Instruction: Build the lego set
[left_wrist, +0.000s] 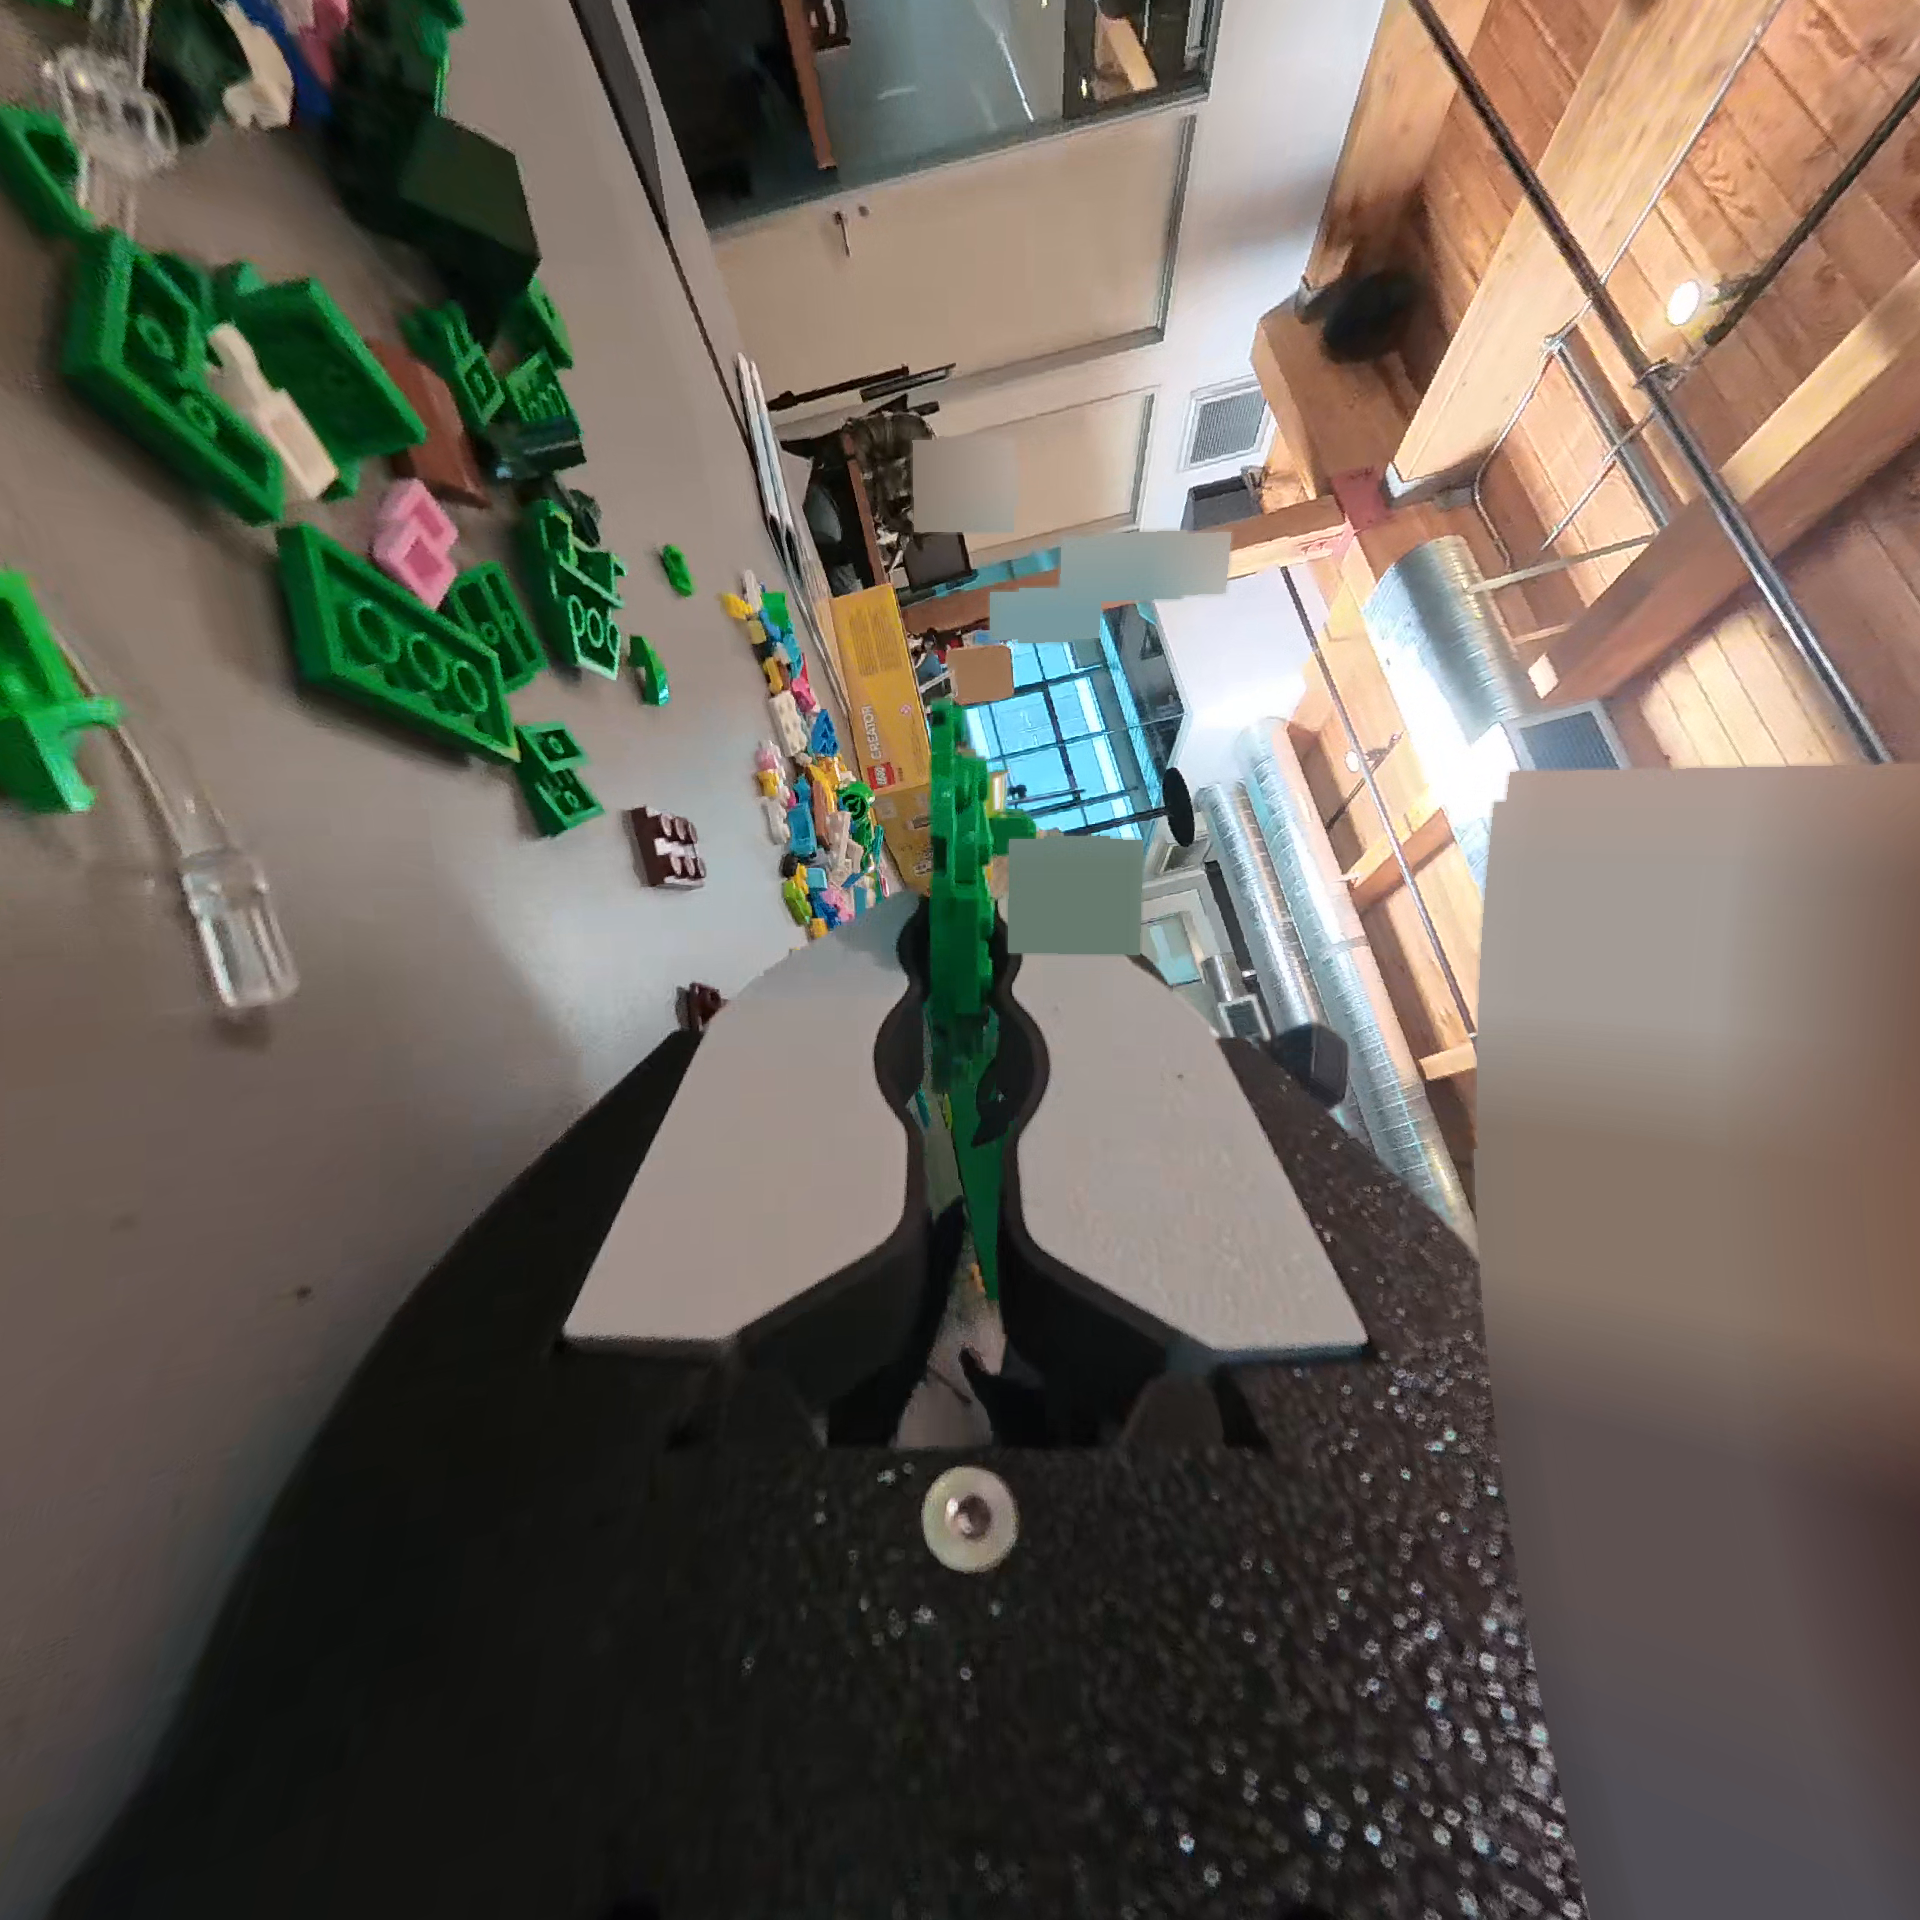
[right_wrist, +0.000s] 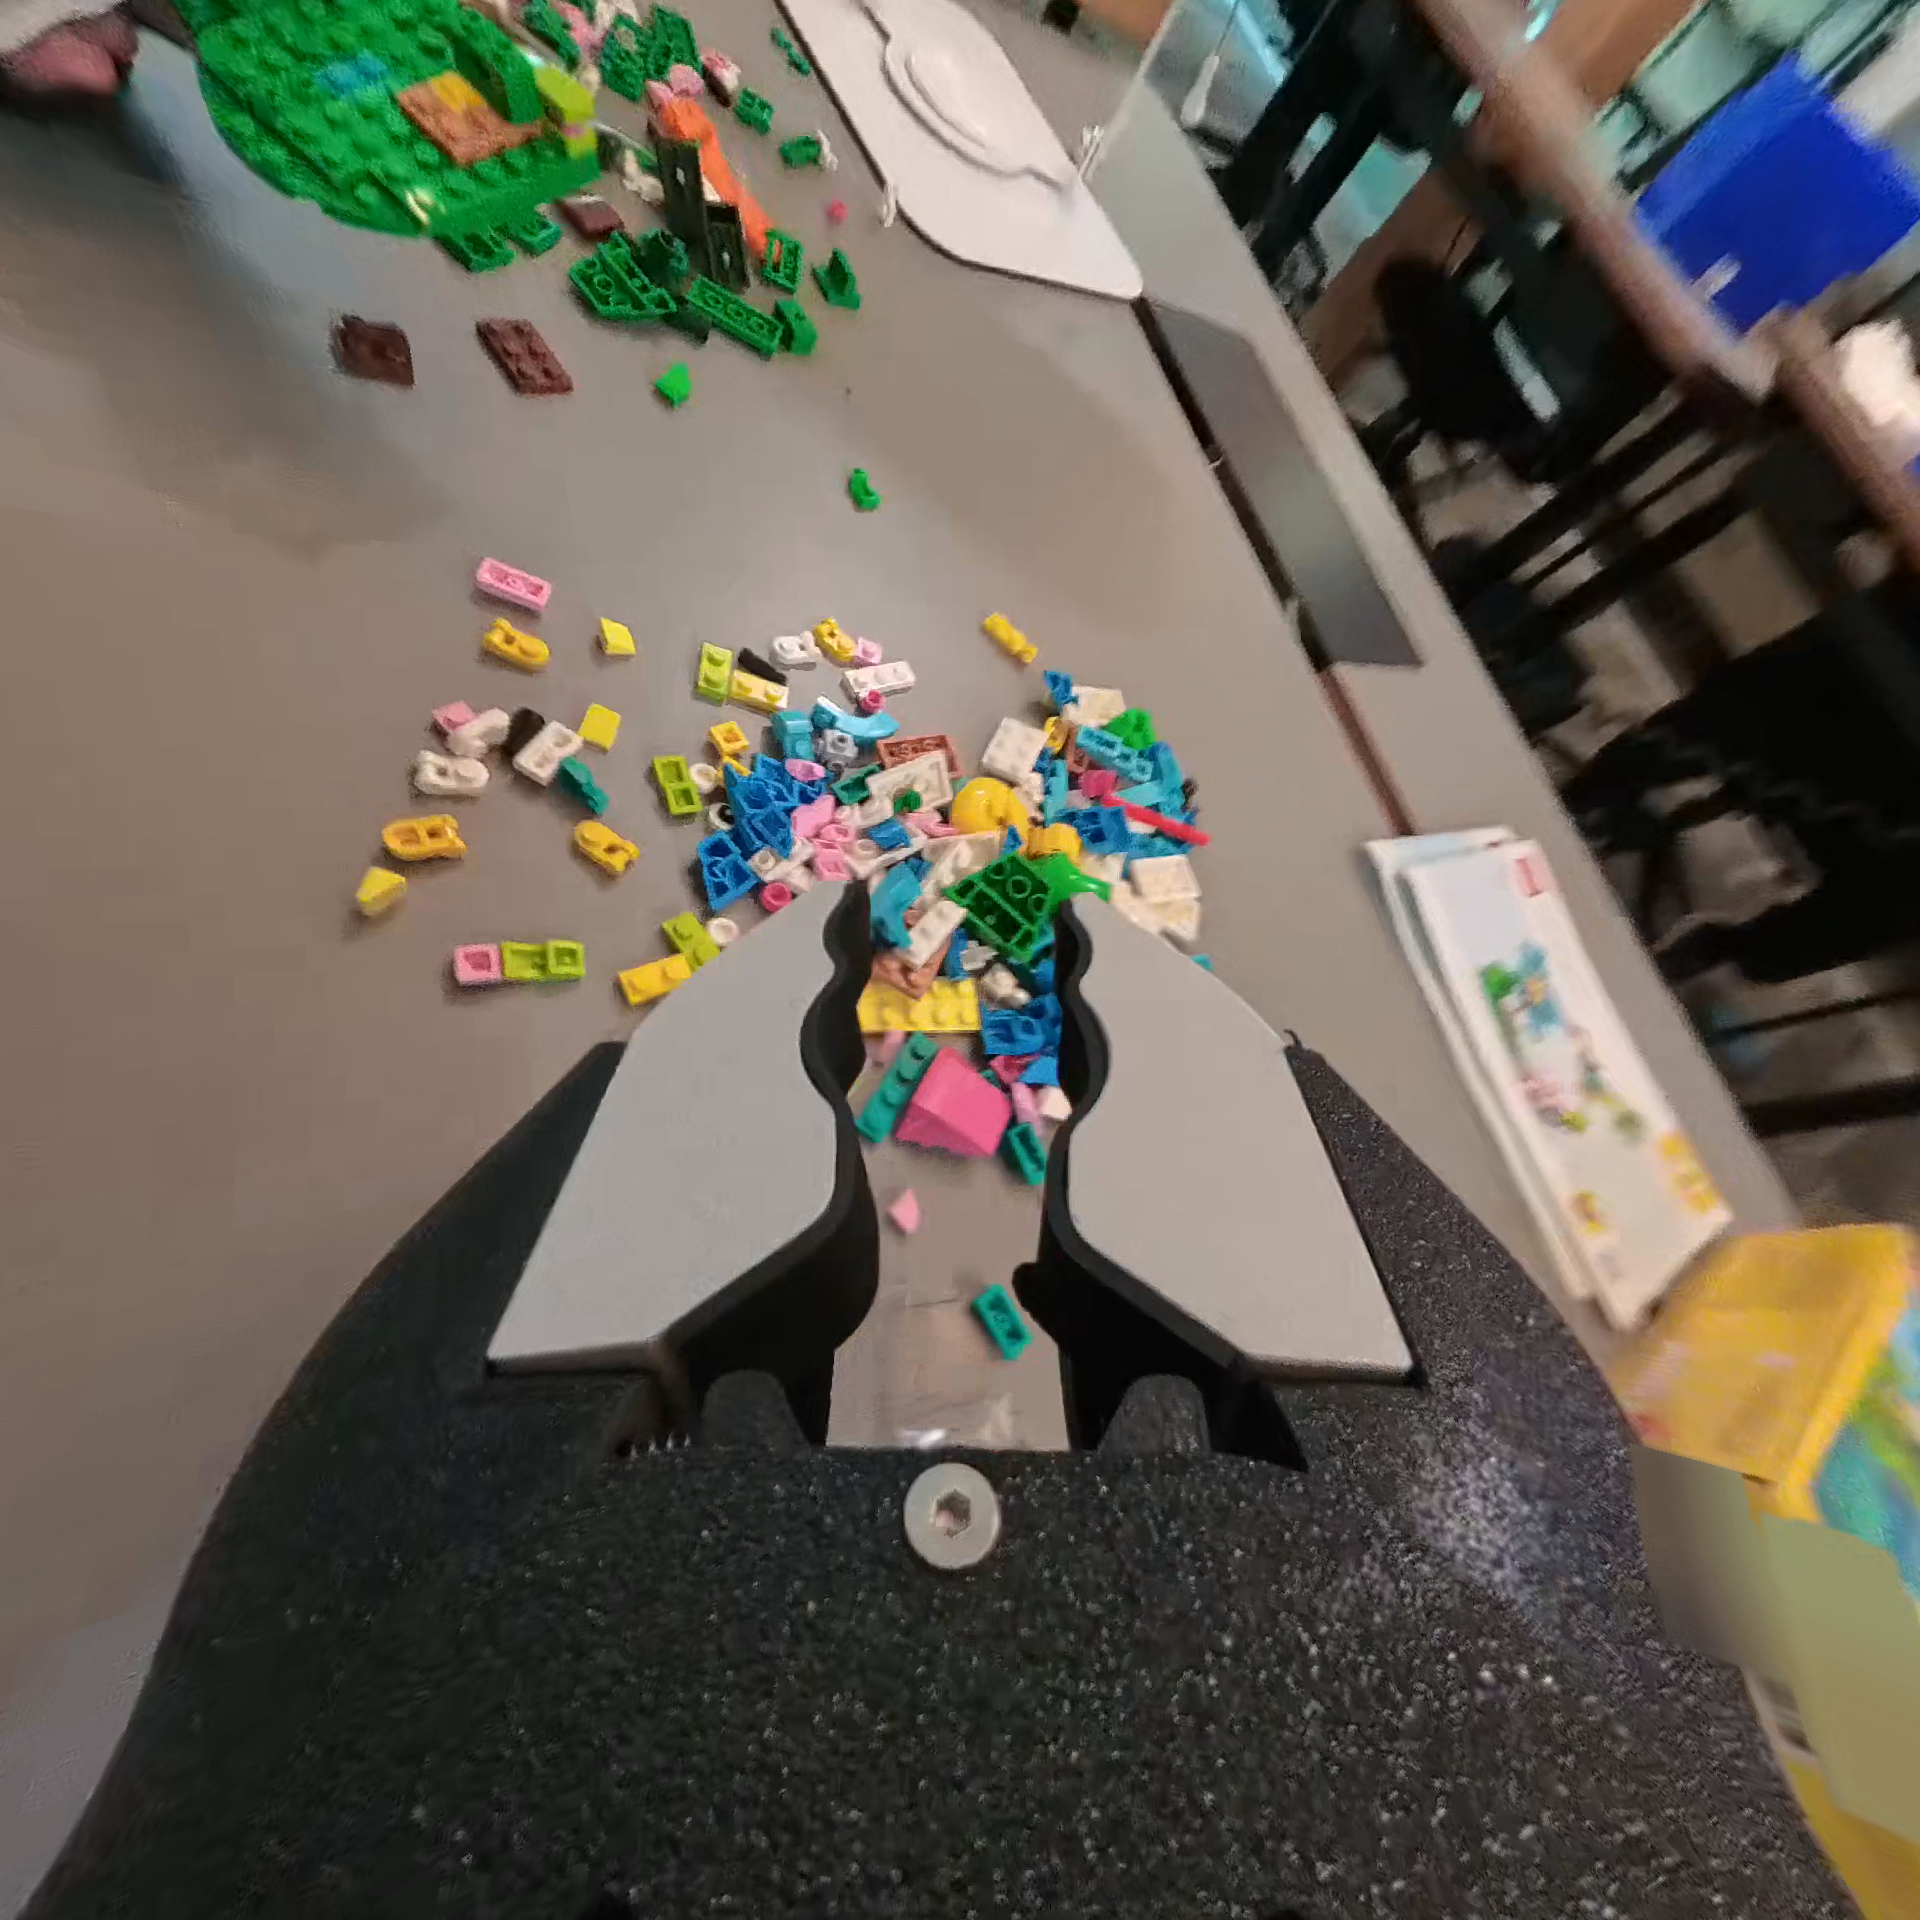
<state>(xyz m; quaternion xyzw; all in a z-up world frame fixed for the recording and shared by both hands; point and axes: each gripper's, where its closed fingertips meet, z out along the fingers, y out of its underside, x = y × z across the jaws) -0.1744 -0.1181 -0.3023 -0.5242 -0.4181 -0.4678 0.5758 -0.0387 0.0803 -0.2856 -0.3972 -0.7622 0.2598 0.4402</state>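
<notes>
Left wrist view: the left gripper (left_wrist: 951, 935) clamped a green Lego assembly (left_wrist: 961, 883); the right gripper (right_wrist: 961, 914) hung parted above loose bricks (right_wrist: 935, 831).

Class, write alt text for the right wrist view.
An open hand-held gripper hovers over a pile of small multicoloured bricks on a grey table. A round green baseplate build lies beyond, instruction booklets at right.

Speckled black claw (right_wrist: 961, 925) — grey fingers (right_wrist: 707, 1143), steel screw (right_wrist: 952, 1515).
</notes>
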